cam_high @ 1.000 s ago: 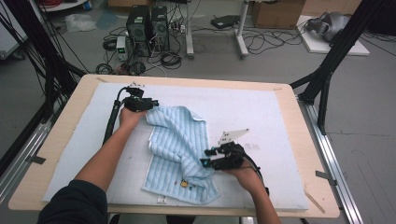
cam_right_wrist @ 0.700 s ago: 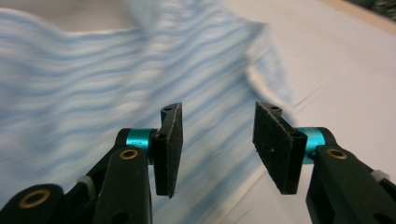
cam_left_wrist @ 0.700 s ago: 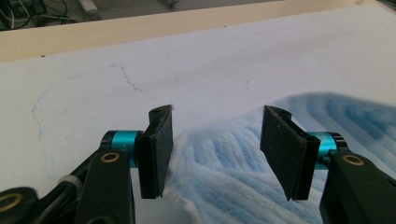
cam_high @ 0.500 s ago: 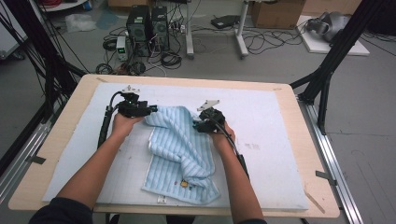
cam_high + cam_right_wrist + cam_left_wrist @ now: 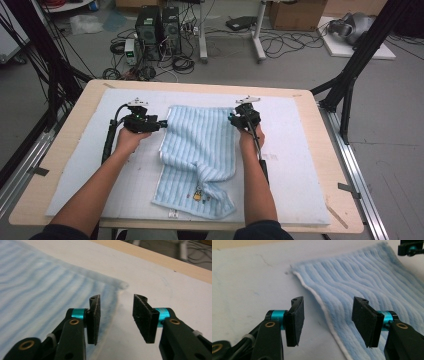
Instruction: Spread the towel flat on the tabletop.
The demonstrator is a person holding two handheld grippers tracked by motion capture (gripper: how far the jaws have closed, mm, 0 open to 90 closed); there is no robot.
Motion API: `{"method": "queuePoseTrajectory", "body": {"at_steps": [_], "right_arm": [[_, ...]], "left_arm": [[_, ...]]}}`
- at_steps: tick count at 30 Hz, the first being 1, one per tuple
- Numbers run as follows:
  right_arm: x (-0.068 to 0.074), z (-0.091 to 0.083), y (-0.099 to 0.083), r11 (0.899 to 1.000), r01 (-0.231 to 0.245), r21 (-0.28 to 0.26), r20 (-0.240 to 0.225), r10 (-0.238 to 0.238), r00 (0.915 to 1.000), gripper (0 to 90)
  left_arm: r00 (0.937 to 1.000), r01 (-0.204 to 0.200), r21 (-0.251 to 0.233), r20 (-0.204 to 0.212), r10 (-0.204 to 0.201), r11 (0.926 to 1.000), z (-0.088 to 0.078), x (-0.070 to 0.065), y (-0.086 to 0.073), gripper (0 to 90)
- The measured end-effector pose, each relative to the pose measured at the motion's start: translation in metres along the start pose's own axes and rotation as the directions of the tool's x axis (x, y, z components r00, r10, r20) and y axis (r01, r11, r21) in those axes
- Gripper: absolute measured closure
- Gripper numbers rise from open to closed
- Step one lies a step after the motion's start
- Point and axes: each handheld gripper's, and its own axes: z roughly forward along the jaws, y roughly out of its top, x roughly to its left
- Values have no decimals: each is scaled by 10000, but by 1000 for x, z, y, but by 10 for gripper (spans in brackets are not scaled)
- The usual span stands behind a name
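Left gripper (image 5: 327,320): jaws apart and just widened, nothing pinched; the towel's white-trimmed left edge runs through the gap beneath the pads.
Right gripper (image 5: 116,317): jaws apart though just narrowed, nothing visibly between them; the picture is blurred here, so contact with the cloth below cannot be judged.
Towel (image 5: 200,150): light-blue striped cloth stretching between the two grippers, its far corners just ahead of each; toward the person it narrows into a twisted bunch, then fans out again at the near end.
White pad (image 5: 295,165): spread beneath both grippers and the towel.
Desk (image 5: 340,210): pale wooden rim showing all around the pad.
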Motion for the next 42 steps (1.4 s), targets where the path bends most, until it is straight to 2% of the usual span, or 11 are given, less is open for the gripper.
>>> {"method": "queuePoseTrajectory", "body": {"at_steps": [8,11,16,21,26,27,30,32,34,37,42], "right_arm": [[11,-39,-13,9987,172,-471,-1311,-232,9911,478],[18,-55,-22,9984,140,-544,-1871,-240,9820,507],[35,-83,-44,9958,859,-327,-2655,-915,9598,522],[45,-100,-67,9969,641,-449,-3051,-748,9494,507],[52,-94,-75,9954,935,196,-3194,-824,9440,470],[55,-92,-76,9936,1081,315,-3207,-924,9427,458],[64,-83,-77,9862,1526,650,-3246,-1237,9377,445],[67,-76,-79,9818,1726,798,-3141,-1396,9391,459],[65,-73,-77,9853,1571,668,-3129,-1288,9410,564],[60,-69,-74,9833,1737,544,-3216,-1474,9353,817],[57,-51,-60,9828,1797,416,-2801,-1612,9463,848]], "left_arm": [[9972,-586,84,475,581,9982,6,-23,-7,428],[9976,-452,172,530,442,9988,5,-27,-14,407],[9975,-452,508,572,423,9977,-1,-35,-25,352],[9962,-642,778,642,593,9949,1,-44,-35,338],[9920,-1239,1061,385,1204,9866,4,-54,-37,368],[9866,-1631,1138,191,1620,9800,4,-56,-37,401],[9800,-1986,1112,67,1991,9738,3,-58,-38,600],[9801,-1983,1101,192,1974,9739,3,-57,-38,774],[9828,-1846,1006,226,1832,9777,4,-54,-38,842],[9895,-1444,819,219,1431,9861,7,-47,-35,856],[9968,-765,547,-194,777,9956,15,-35,-26,856]]}}
